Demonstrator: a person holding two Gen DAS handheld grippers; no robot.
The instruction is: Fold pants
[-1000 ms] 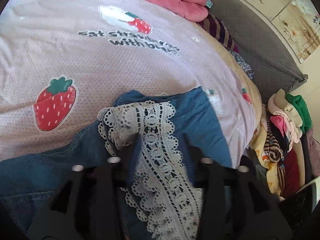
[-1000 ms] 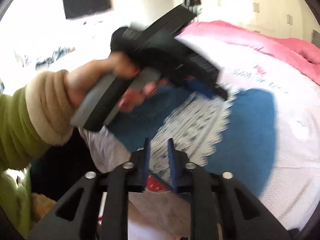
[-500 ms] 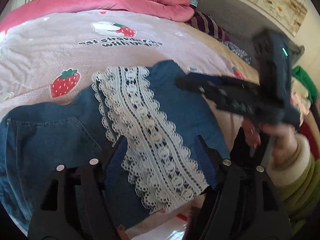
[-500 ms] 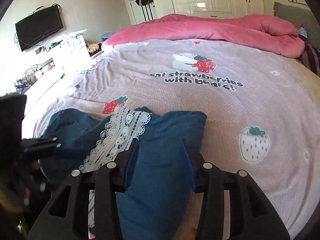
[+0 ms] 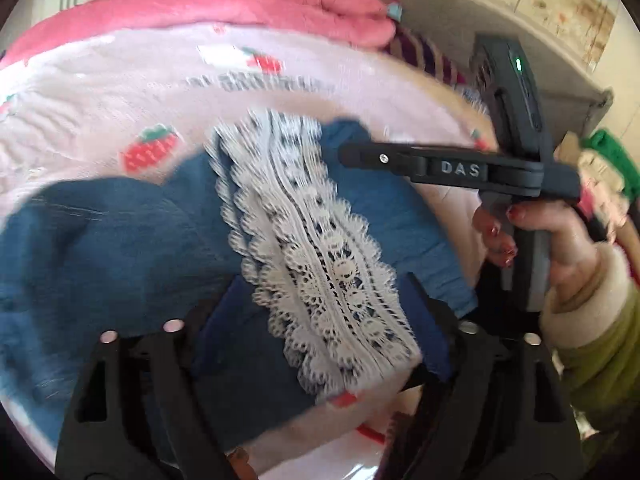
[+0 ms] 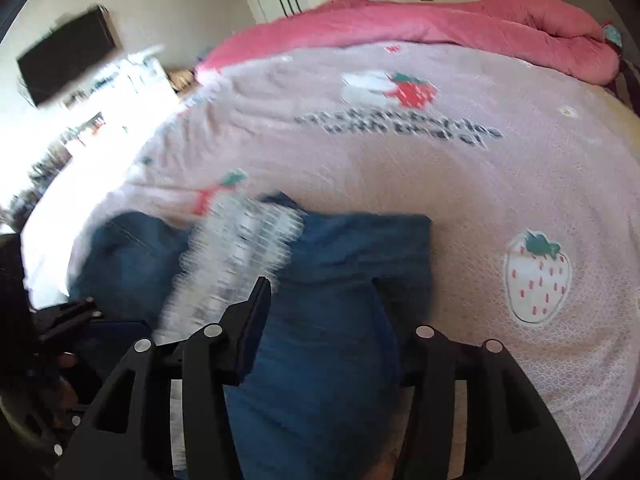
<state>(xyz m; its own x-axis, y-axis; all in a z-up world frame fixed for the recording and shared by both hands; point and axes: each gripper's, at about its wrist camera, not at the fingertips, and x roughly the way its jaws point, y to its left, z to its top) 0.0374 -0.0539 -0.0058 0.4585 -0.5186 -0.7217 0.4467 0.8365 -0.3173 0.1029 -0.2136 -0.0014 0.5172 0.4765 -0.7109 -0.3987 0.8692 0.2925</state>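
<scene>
We're holding the left gripper (image 5: pixel 324 300) over the near end of the pants (image 5: pixel 120 248), and its jaws are spreading apart right now. The lace strip (image 5: pixel 320 264) and some blue denim are sitting in the gap between the fingers, but the pads aren't pressing on the cloth, so nothing is being pinched.

Same story on the other side: the right gripper (image 6: pixel 320 300) is pointing down at the denim with its jaws widening too, blue fabric lying between the fingers and not being squeezed as far as we can see. From the left camera we're also seeing the right gripper (image 5: pixel 460 168) side-on above the right edge of the pants, with the hand (image 5: pixel 552 232) wrapped around its handle and a green sleeve behind it.

The pants (image 6: pixel 352 264) are lying bunched on the near part of the bed, on the pale pink strawberry bedspread (image 6: pixel 480 184), lace facing up. The picture is pretty blurry around the lace.

Further out, a pink blanket (image 6: pixel 460 28) is piled along the far edge of the bed. A TV (image 6: pixel 68 60) is hanging on the wall to the left.
</scene>
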